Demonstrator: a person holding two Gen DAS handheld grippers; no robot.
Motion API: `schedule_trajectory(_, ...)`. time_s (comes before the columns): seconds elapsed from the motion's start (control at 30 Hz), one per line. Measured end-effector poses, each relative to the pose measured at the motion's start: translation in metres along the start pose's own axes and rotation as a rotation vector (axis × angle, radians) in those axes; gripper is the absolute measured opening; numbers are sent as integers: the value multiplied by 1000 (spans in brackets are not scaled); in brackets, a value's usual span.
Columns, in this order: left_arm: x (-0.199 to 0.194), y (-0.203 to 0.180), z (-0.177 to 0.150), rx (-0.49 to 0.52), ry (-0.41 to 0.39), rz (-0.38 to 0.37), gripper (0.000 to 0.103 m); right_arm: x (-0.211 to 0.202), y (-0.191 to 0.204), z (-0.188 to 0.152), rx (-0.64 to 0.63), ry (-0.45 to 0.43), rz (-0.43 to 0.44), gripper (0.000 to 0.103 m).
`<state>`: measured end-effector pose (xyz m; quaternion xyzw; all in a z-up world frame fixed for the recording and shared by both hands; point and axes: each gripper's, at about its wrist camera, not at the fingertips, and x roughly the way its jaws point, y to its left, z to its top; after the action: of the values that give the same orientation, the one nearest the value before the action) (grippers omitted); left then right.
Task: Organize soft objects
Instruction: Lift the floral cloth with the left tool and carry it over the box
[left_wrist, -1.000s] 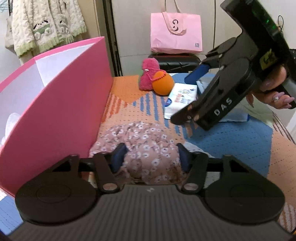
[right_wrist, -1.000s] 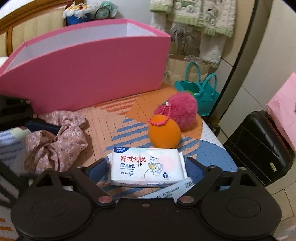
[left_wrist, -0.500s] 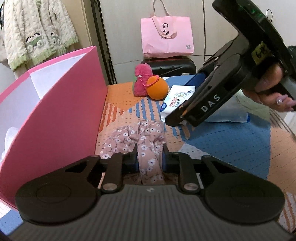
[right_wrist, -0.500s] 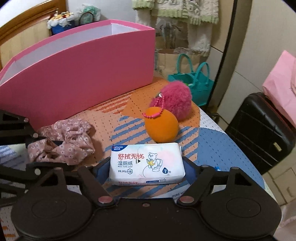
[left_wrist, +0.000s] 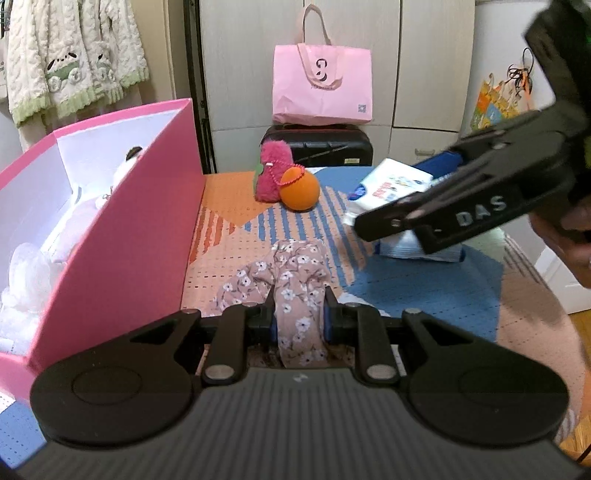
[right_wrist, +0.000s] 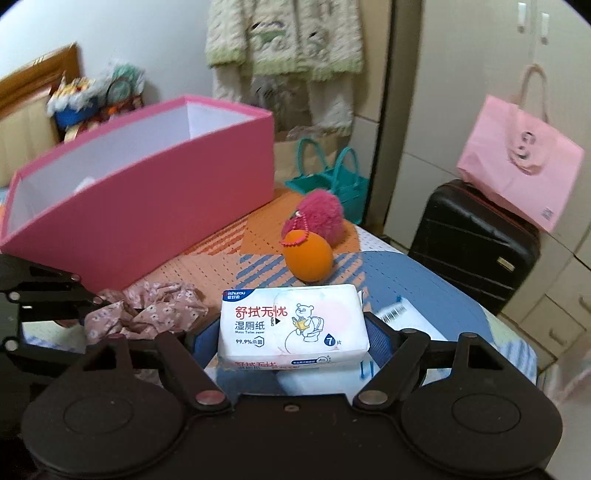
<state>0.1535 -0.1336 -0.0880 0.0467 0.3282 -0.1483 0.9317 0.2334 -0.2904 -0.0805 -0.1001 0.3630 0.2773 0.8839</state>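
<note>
The floral scrunchie (left_wrist: 295, 280) lay on the patterned surface (left_wrist: 424, 288) beside the long wall of the pink box (left_wrist: 122, 258), and the left gripper (left_wrist: 298, 321) had its jaws pinched narrow on a fold of its fabric, the rest of it spilling toward twelve o'clock from the jaws. In the right wrist view the wet wipes pack (right_wrist: 291, 326) sat squarely between the jaws of the right gripper (right_wrist: 291, 332), which pressed on its two short ends; the pack looked lifted clear of a second wipes pack (right_wrist: 402, 319) lying under it and toward its three o'clock.

At twelve o'clock from the scrunchie, well apart, the orange plush ball (left_wrist: 299, 188) and the pink fluffy toy (left_wrist: 271, 170) rested touching each other, joined by a bead chain, both untouched.

Inside the box, a white plush toy (left_wrist: 107, 192) and some white fluffy material (left_wrist: 26, 280) already lay at its bottom. By this reading the sorting was partly done: some soft things were stowed, two were gripped but not yet in the box, and the ball, the fluffy toy and the second pack remained.
</note>
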Motion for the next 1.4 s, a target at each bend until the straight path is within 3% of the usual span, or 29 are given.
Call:
schedule_trajectory(0.47,-28,-2,-7,-34,4,-93,20,-44,10,-55,189,11,-37,83)
schedule_trajectory(0.97,-53,6,-8,-77,99,-275,20,-86,42,-90,230,16,-38,83)
schedule_trajectory(1.4,-80,39,-2,-117,139,-359,20,-111,75,-90,203,-18,-1,83)
